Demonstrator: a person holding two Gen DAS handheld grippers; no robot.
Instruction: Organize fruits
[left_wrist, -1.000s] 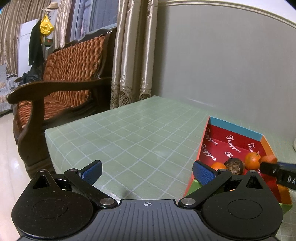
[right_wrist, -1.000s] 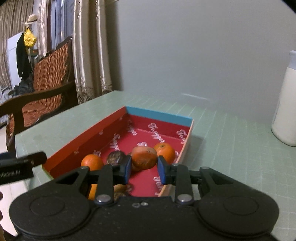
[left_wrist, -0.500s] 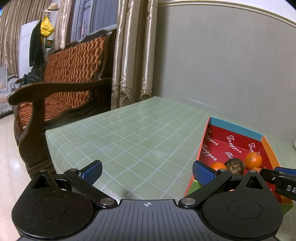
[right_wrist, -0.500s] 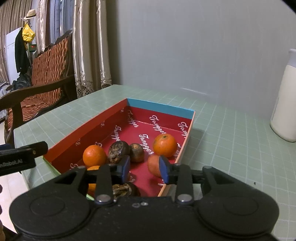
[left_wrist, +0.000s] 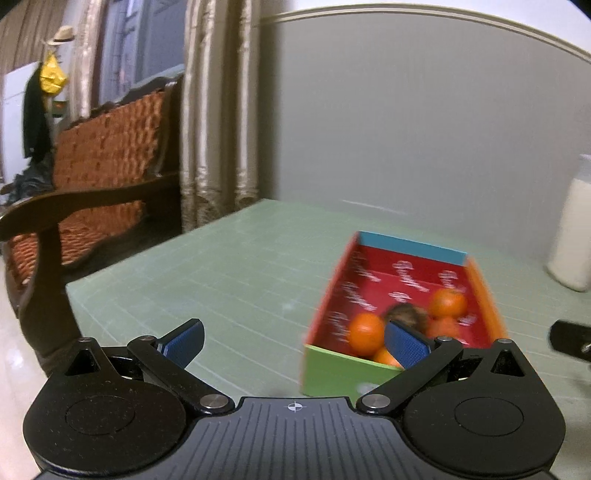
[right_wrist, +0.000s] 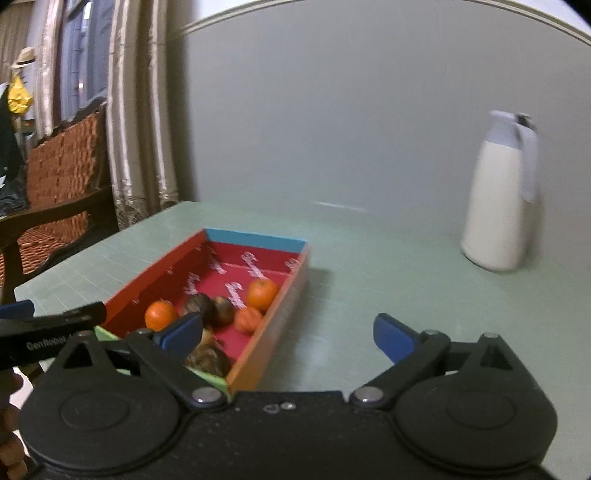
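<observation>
A shallow red box (right_wrist: 151, 280) with a blue far wall and green near wall sits on the green table; it also shows in the left wrist view (left_wrist: 484, 295). Inside lie several oranges (right_wrist: 262, 293) (left_wrist: 366, 334) and dark brown fruits (right_wrist: 201, 307) (left_wrist: 404, 314). My right gripper (right_wrist: 290, 334) is open and empty, back from the box's near right corner. My left gripper (left_wrist: 293, 341) is open and empty, in front of the box's left side. The left gripper's side shows in the right wrist view (right_wrist: 51, 325).
A white jug (right_wrist: 498, 199) with a grey lid stands at the table's right, also in the left wrist view (left_wrist: 574, 232). A wooden armchair (left_wrist: 92, 177) with orange cushion stands left of the table, curtains (left_wrist: 218, 110) behind it. The green gridded table (right_wrist: 388, 273) spreads right of the box.
My right gripper let go of the orange into the box, opened wide and pulled back to the right. My left gripper swung right, bringing the box and jug into view.
</observation>
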